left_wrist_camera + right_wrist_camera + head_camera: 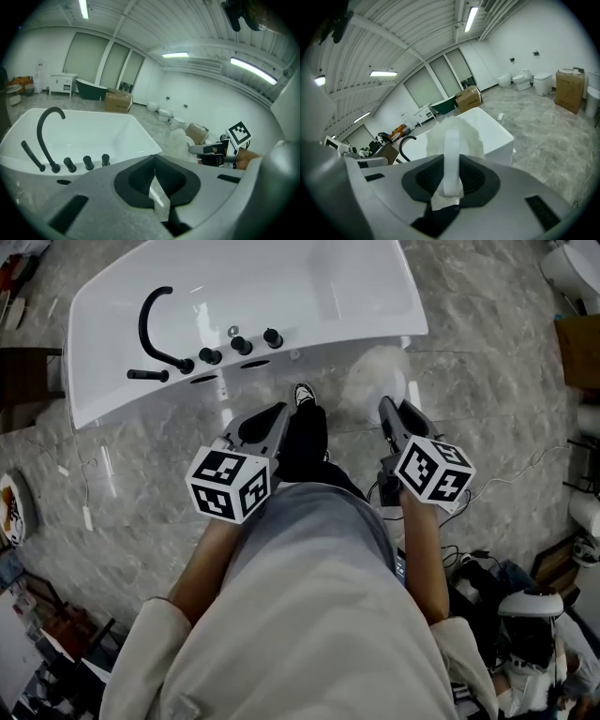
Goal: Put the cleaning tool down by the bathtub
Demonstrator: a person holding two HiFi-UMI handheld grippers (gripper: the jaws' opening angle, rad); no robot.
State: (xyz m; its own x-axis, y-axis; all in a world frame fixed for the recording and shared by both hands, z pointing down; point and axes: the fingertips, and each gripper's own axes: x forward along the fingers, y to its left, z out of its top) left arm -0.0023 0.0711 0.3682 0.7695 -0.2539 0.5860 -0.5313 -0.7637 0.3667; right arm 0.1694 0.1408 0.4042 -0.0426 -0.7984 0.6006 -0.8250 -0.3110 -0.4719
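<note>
Past your pale shirt (309,615), your right gripper (386,408) is clamped on the white handle of the cleaning tool (373,381), its fluffy head just beside the bathtub's (281,277) near corner. Your left gripper (281,412) has its jaws together, holding nothing.
</note>
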